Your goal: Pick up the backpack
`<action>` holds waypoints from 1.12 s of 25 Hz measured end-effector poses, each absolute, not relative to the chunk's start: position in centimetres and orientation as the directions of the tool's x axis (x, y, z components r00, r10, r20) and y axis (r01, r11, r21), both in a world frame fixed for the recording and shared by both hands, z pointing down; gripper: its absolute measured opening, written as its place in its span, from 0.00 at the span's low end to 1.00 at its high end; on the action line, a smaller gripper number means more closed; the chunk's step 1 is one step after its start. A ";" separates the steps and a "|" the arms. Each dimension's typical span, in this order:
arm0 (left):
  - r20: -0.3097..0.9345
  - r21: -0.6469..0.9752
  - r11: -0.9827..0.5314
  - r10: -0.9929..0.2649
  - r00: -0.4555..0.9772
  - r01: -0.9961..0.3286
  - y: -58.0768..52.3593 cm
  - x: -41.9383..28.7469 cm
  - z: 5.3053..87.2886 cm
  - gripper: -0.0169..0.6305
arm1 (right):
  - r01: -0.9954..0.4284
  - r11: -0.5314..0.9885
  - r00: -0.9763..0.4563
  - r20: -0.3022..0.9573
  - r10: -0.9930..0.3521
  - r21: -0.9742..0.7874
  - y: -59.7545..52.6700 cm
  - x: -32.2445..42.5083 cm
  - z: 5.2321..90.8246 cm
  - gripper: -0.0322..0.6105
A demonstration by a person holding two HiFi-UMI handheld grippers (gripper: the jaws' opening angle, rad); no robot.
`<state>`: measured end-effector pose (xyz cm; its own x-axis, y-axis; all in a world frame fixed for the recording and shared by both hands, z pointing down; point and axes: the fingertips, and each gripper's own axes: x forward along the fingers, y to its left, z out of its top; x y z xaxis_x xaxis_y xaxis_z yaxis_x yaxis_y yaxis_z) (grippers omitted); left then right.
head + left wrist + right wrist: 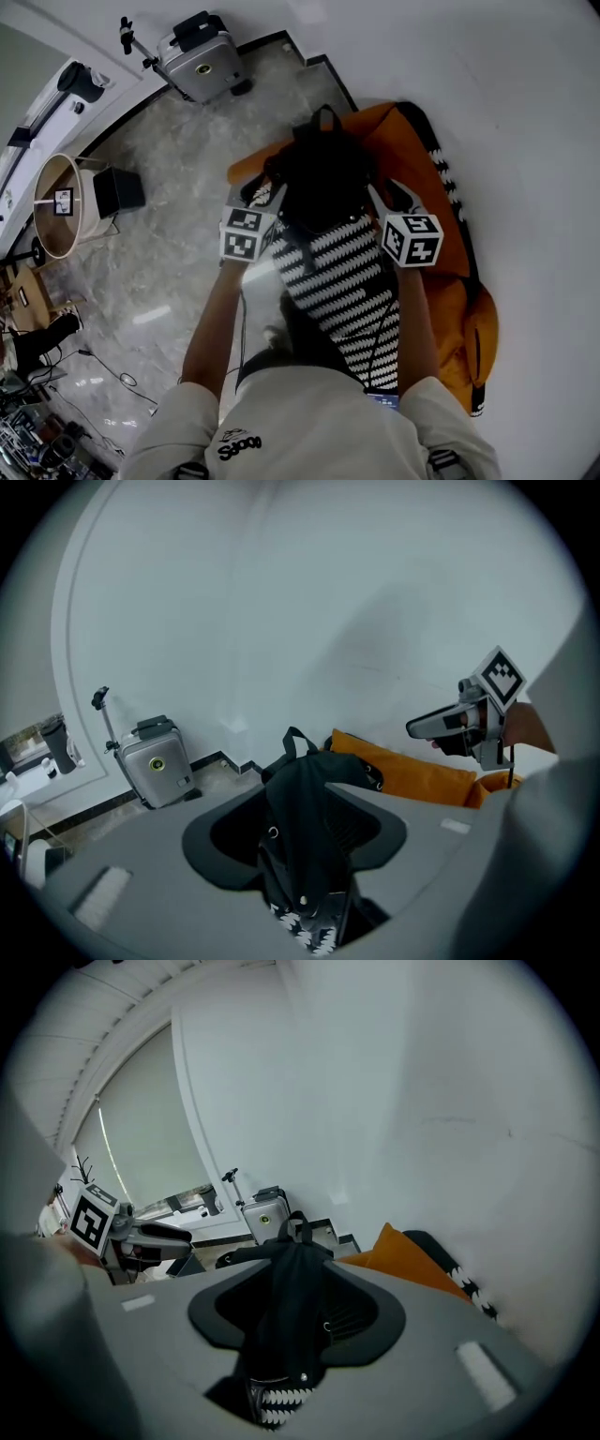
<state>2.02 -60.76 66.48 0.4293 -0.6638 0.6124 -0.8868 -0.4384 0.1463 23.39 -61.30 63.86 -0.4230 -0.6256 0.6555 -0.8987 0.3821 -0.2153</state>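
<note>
**Backpack** (pixel 323 178): black, with a top loop. It is laid on the cushion against the wall, loop end pointing away from the person. In both gripper views it is seen standing between the jaws.

**Cushion** (pixel 452 305): orange, large, set on the floor along the wall (pixel 525 112). A black-and-white zigzag panel (pixel 342 281) is seen running from under the backpack towards the person, and a zigzag edging is seen along the far side.

**Left gripper** (pixel 300 803): held at the backpack's left side and pointed downward. The jaws are parted, with backpack fabric between them. A dark gap is seen beside the fabric, and no clamping is seen.

**Right gripper** (pixel 298 1279): held at the backpack's right side, level with the left gripper and likewise pointed downward. The jaws are parted around the backpack and are not pressed onto it.

**Suitcase** (pixel 199 64): silver, with black trim. It is stood upright at the wall, well apart from the cushion.

**Floor** (pixel 178 272): grey marbled tile.

**Box** (pixel 117 190): black, placed on the floor to the left, just beside a round tub (pixel 56 206).
</note>
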 end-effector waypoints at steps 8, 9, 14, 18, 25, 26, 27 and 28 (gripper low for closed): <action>0.640 0.183 -0.375 -0.656 0.399 -0.909 -63.3 0.7 72.9 0.39 | -0.917 0.329 -0.387 0.700 -0.600 -0.225 -63.7 24.5 72.1 0.45; 0.641 0.190 -0.377 -0.652 0.405 -0.907 -63.6 0.7 73.7 0.42 | -0.921 0.316 -0.380 0.705 -0.599 -0.227 -63.9 24.8 73.2 0.47; 0.644 0.245 -0.377 -0.625 0.441 -0.893 -64.6 1.0 76.9 0.55 | -0.936 0.264 -0.348 0.723 -0.597 -0.233 -64.5 25.3 77.4 0.54; 0.652 0.270 -0.368 -0.609 0.451 -0.889 -65.3 1.1 79.1 0.58 | -0.928 0.260 -0.372 0.709 -0.599 -0.268 -64.9 24.3 79.6 0.57; 0.654 0.316 -0.389 -0.572 0.496 -0.865 -65.6 2.4 81.9 0.58 | -0.922 0.244 -0.386 0.688 -0.614 -0.300 -66.2 23.6 81.8 0.56; 0.651 0.325 -0.390 -0.568 0.503 -0.862 -65.6 2.5 82.1 0.56 | -0.923 0.244 -0.384 0.694 -0.609 -0.297 -66.1 23.4 82.0 0.53; 0.648 0.337 -0.390 -0.564 0.512 -0.857 -65.5 2.7 82.2 0.52 | -0.925 0.241 -0.381 0.699 -0.606 -0.294 -65.9 23.2 82.1 0.47; 0.645 0.351 -0.389 -0.559 0.521 -0.852 -65.5 2.9 82.2 0.48 | -0.926 0.238 -0.377 0.703 -0.604 -0.292 -65.8 23.1 82.0 0.43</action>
